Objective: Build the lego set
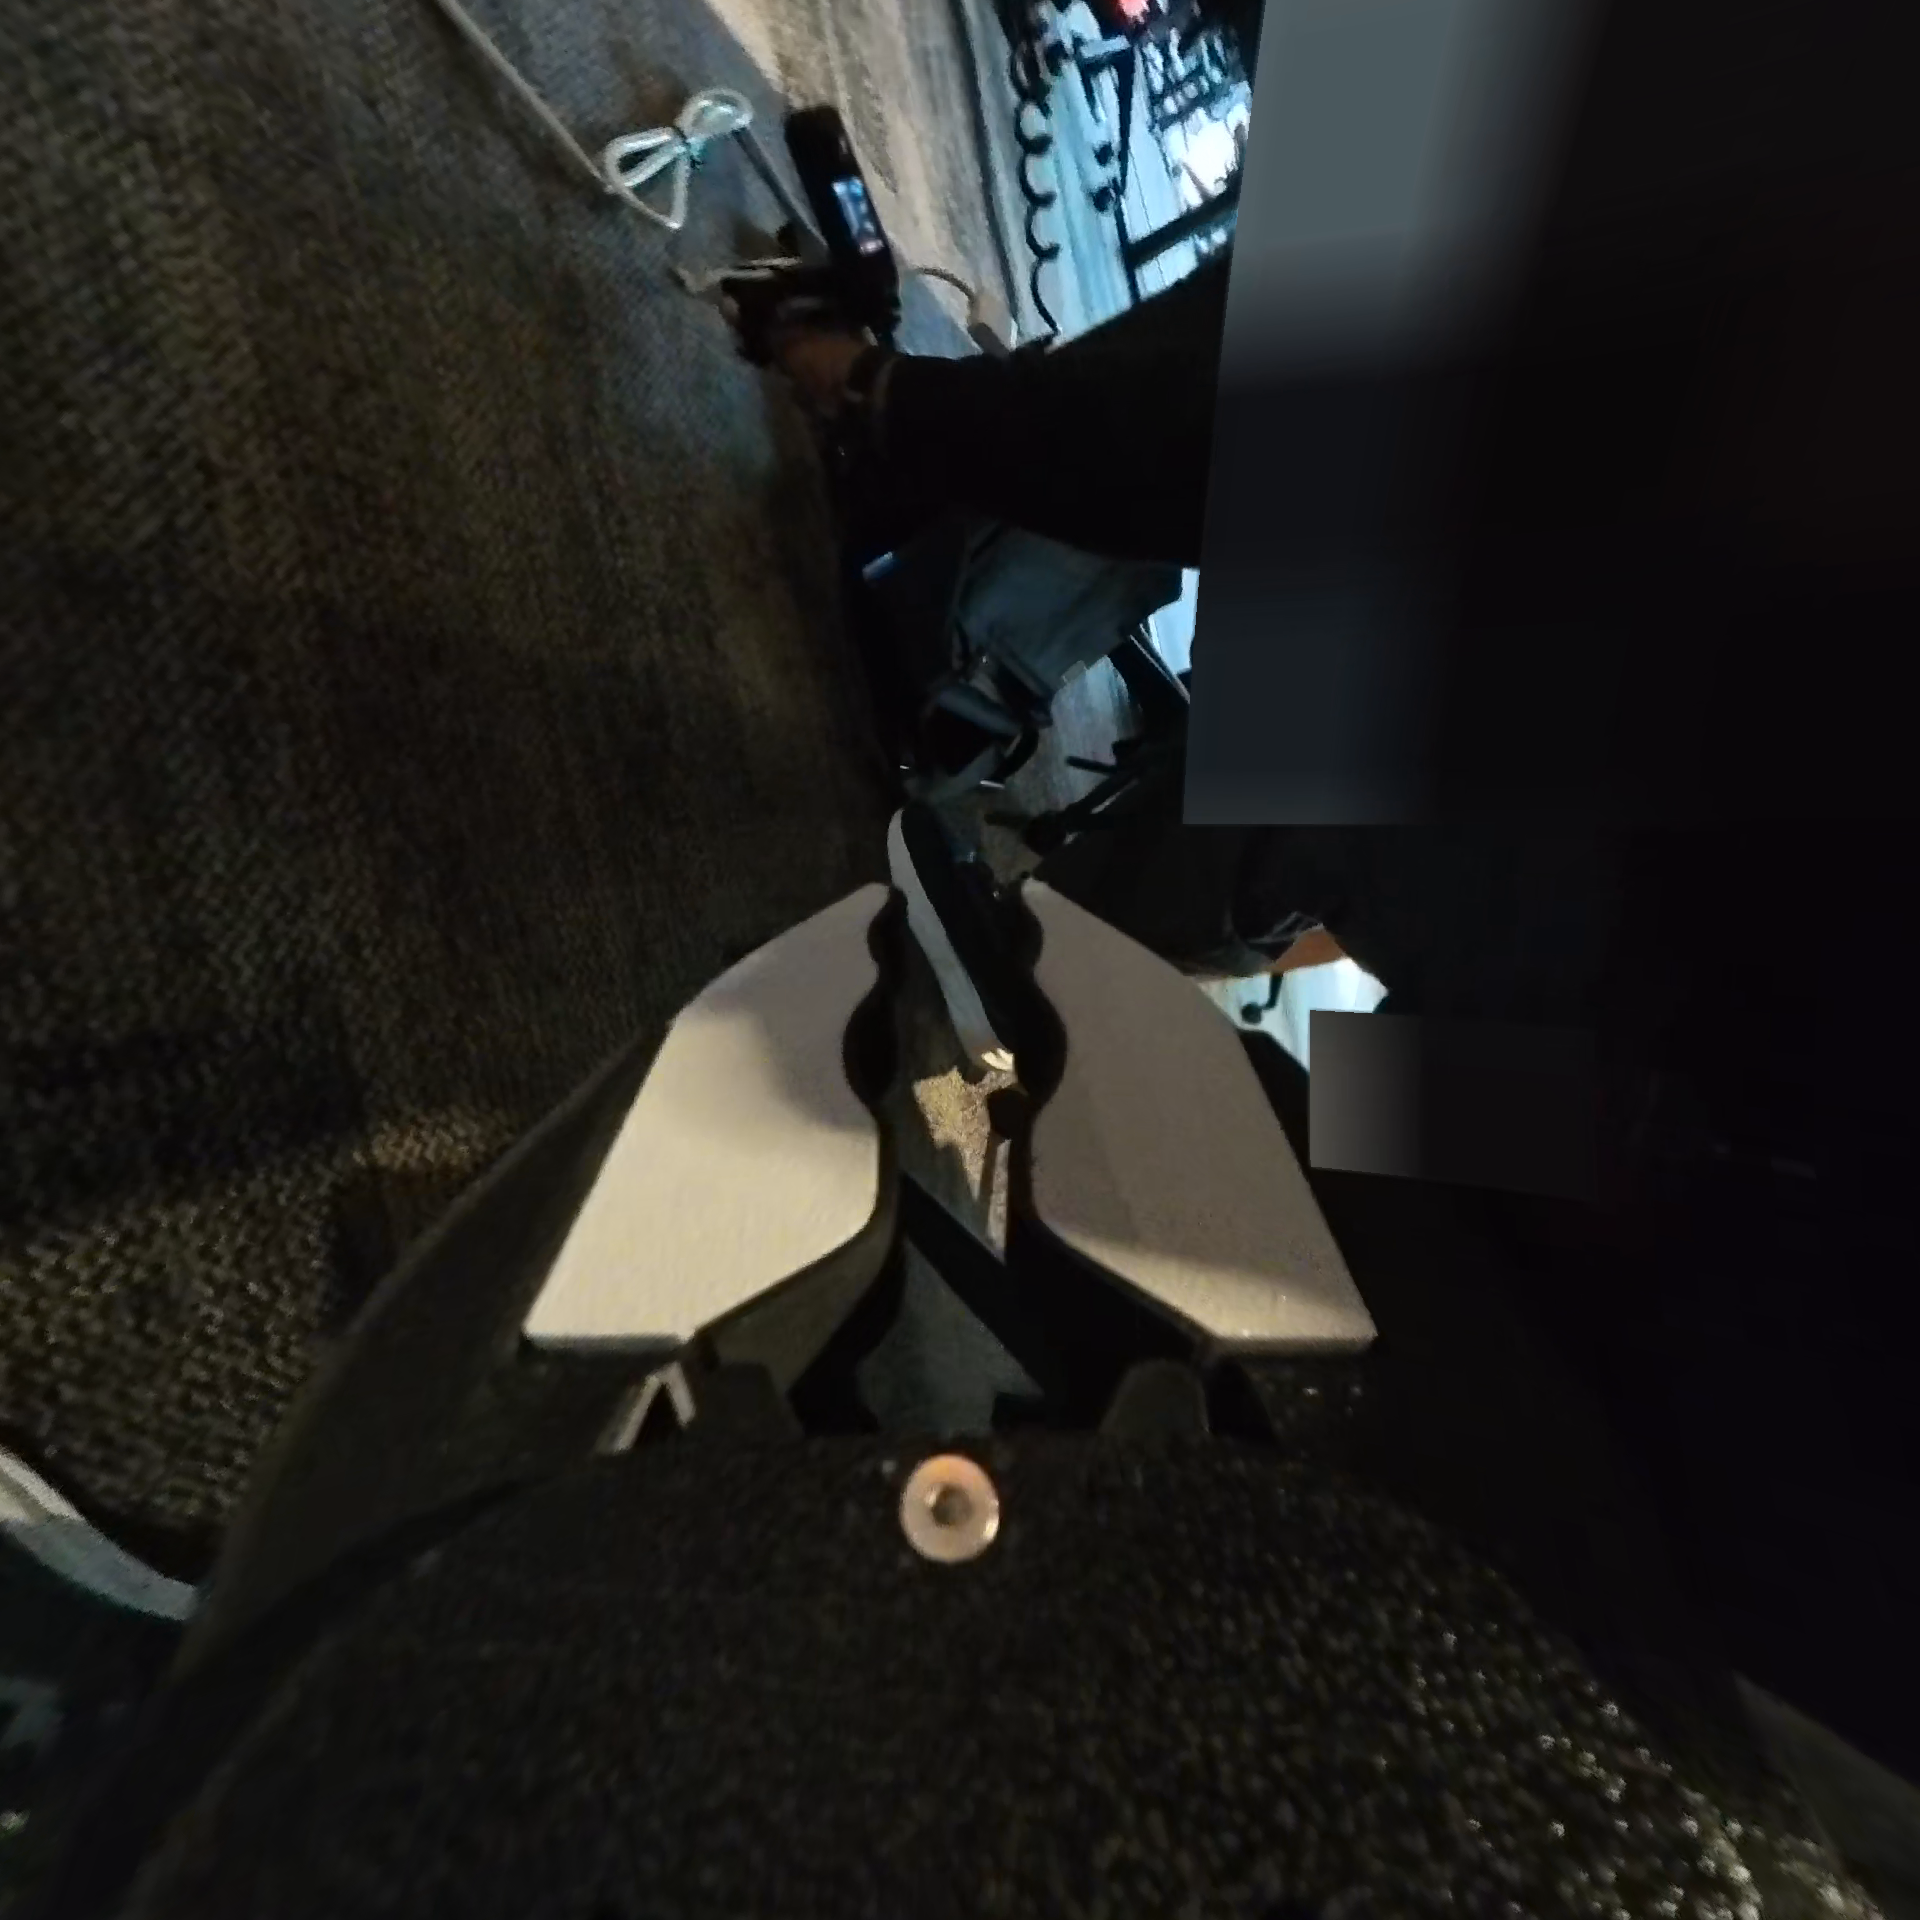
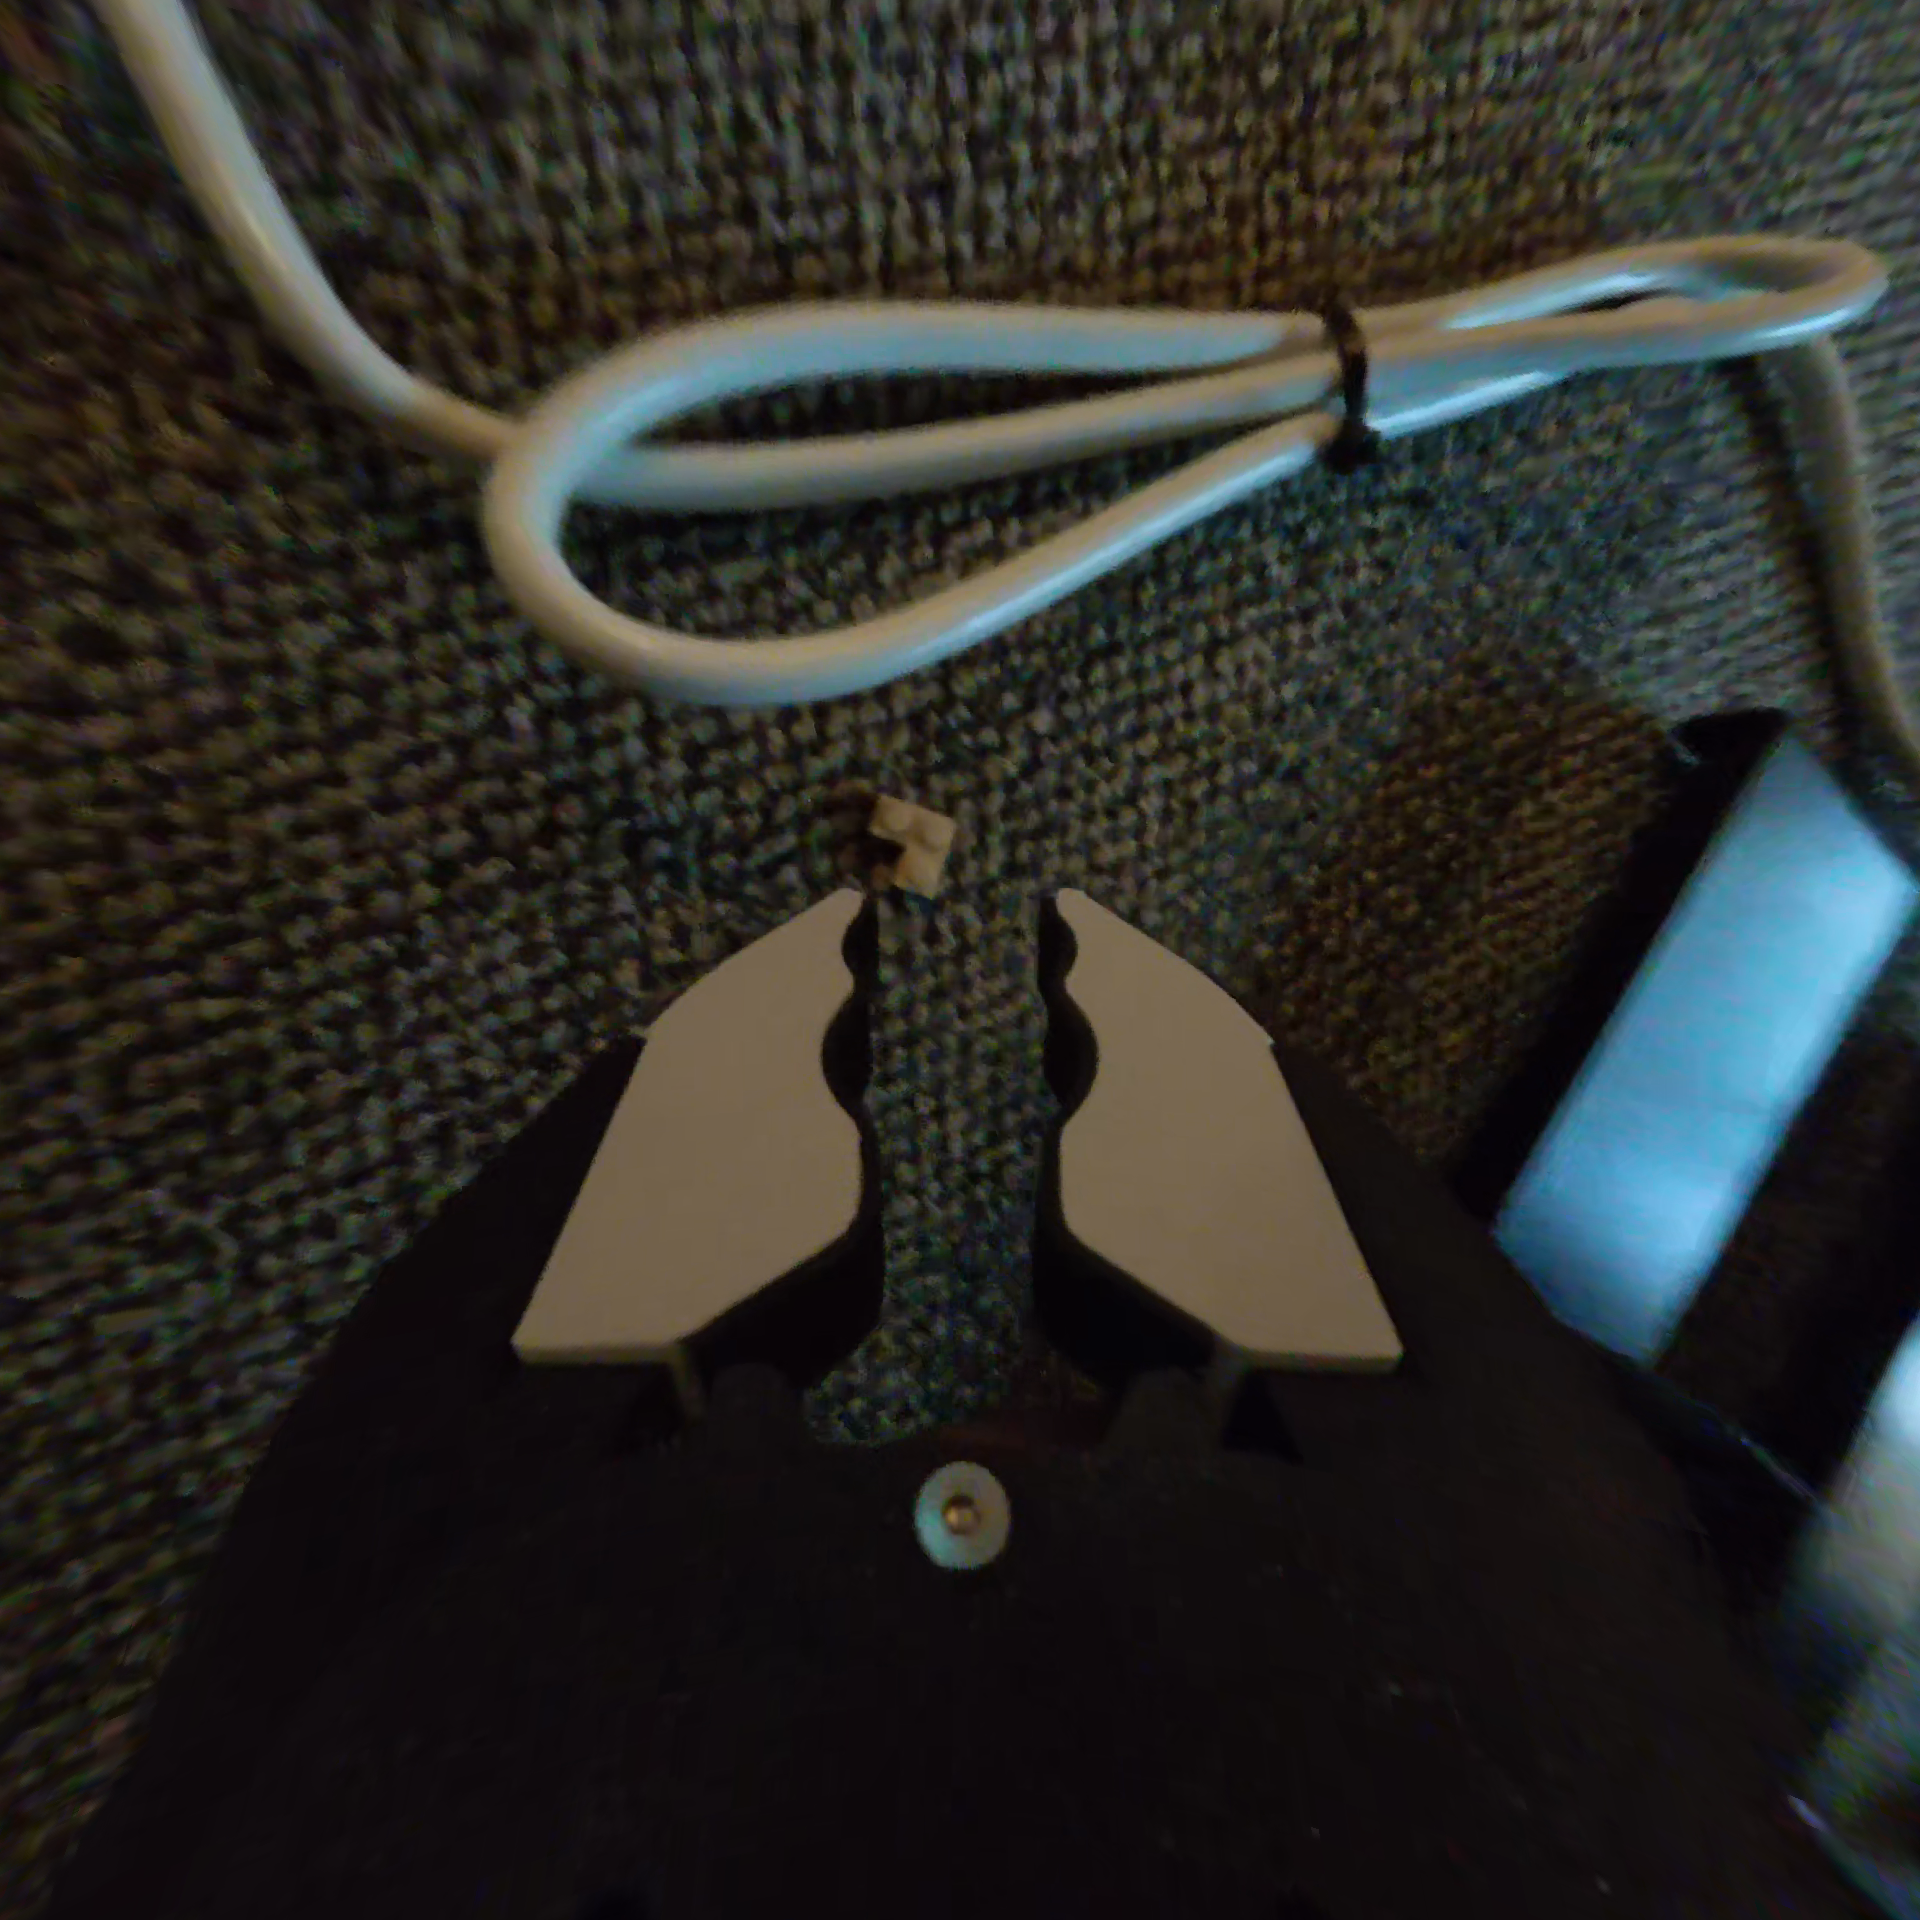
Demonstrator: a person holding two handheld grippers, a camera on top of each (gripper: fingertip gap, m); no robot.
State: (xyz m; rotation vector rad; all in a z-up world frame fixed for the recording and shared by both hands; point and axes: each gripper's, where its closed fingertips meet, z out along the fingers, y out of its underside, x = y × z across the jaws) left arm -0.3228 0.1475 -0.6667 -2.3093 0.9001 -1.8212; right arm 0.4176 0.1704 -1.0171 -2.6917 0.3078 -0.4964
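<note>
In the left wrist view my left gripper (image 1: 961, 914) is shut on a small lego assembly (image 1: 951, 966) of white and black parts, which sticks out past the fingertips. It is held low beside a dark carpet (image 1: 364, 623). In the right wrist view my right gripper (image 2: 956, 904) is open just above the carpet (image 2: 1143, 727). A small white lego piece (image 2: 912, 847) lies on the carpet just beyond its left fingertip (image 2: 847, 914), apart from the jaws. The right gripper also shows far off in the left wrist view (image 1: 821, 260), held by a hand in a dark sleeve.
A white cable (image 2: 883, 416), looped and bound with a black tie (image 2: 1351, 395), lies on the carpet beyond the lego piece; it also shows in the left wrist view (image 1: 675, 156). A white block in a black frame (image 2: 1704, 1029) stands at the right. The tips of one gripper are about 80 cm away from the tips of the other.
</note>
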